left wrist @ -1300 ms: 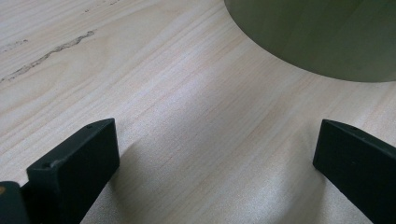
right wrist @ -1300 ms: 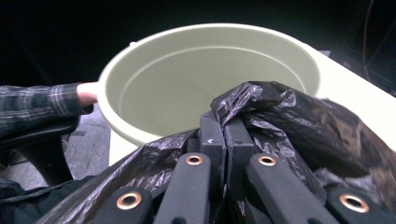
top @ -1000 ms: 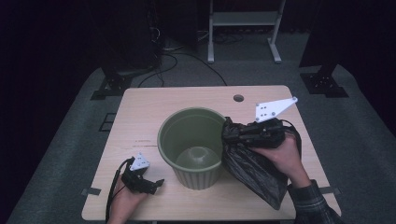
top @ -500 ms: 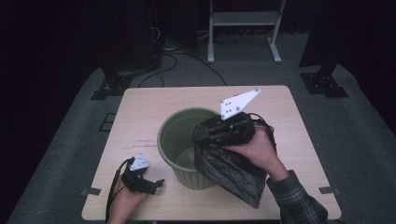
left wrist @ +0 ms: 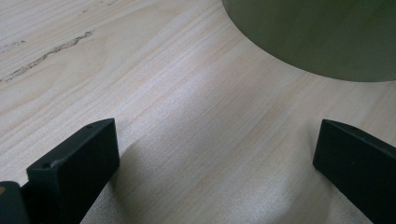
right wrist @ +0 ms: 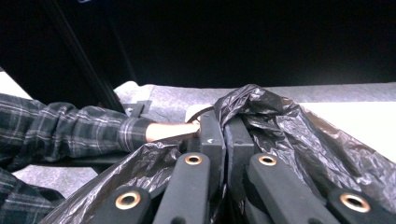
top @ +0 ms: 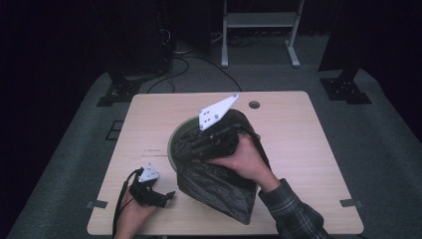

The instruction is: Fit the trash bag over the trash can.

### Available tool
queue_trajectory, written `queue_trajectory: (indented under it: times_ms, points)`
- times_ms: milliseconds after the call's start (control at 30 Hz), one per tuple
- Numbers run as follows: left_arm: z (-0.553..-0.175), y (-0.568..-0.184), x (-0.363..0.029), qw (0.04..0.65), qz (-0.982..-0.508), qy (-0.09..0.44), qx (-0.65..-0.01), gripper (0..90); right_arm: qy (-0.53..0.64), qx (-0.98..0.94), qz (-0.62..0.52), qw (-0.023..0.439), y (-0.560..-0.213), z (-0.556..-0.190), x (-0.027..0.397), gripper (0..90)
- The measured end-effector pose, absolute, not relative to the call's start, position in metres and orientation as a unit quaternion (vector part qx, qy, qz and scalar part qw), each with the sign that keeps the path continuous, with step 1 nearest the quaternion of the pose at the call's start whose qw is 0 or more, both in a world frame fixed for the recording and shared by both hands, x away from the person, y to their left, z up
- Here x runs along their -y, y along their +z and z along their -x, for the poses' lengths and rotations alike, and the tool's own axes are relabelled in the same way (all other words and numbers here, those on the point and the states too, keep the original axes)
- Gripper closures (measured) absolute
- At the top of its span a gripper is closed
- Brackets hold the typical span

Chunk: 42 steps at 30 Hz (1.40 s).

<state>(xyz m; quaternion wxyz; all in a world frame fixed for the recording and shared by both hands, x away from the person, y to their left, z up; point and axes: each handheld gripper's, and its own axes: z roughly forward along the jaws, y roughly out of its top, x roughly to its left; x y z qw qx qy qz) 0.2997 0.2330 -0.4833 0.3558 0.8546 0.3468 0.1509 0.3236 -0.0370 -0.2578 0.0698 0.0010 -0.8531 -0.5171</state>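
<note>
A green ribbed bin (top: 172,149) stands mid-table, its mouth mostly covered by a crumpled black plastic bag (top: 219,186). My right gripper (top: 193,144), with a grey plate on top, hangs over the bin and is shut on the bag's edge. In the right gripper view the jaws (right wrist: 223,122) pinch the black bag (right wrist: 299,140) tight, and a plaid sleeve (right wrist: 70,126) lies behind. My left gripper (top: 158,197) rests open on the table at the bin's front left. Its jaws (left wrist: 215,154) stand wide apart with bare wood between them, and the bin's wall (left wrist: 317,37) is just ahead.
The wooden table (top: 298,129) has a small round hole (top: 254,104) near its far edge. Beyond the table, cables (top: 184,55) and a metal stand (top: 259,20) sit on the grey floor. Black stand feet (top: 343,87) flank the table's far corners.
My right gripper has carried the bag leftward from the bin's right side to over its mouth, and the bag now hides most of the opening. The left gripper has stayed put.
</note>
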Motion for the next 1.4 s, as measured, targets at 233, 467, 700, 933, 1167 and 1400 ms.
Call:
queue_trajectory:
  times_ms: [233, 467, 700, 933, 1167, 1400]
  points:
    - [-0.3, -0.483, -0.233, 0.356, -0.855, 0.151, -0.346, 0.0, -0.521, 0.849, -0.012, 0.088, -0.257, -0.326, 0.012, 88.2]
    - [-0.299, -0.483, -0.233, 0.356, -0.855, 0.151, -0.344, 0.0, -0.544, 0.831, -0.014, 0.117, -0.257, -0.331, 0.0, 88.0]
    - [-0.299, -0.483, -0.233, 0.356, -0.856, 0.149, -0.344, 0.0, -0.533, 0.841, 0.018, 0.092, -0.262, -0.343, 0.015, 87.9]
    - [-0.3, -0.483, -0.233, 0.356, -0.856, 0.15, -0.344, 0.0, -0.523, 0.847, 0.069, 0.061, -0.27, -0.362, 0.044, 87.6]
    - [-0.3, -0.483, -0.233, 0.356, -0.856, 0.15, -0.344, 0.0, -0.514, 0.851, 0.102, 0.039, -0.275, -0.374, 0.065, 86.8]
    - [-0.3, -0.483, -0.233, 0.356, -0.856, 0.15, -0.344, 0.0, -0.493, 0.861, 0.121, 0.015, -0.279, -0.379, 0.079, 85.6]
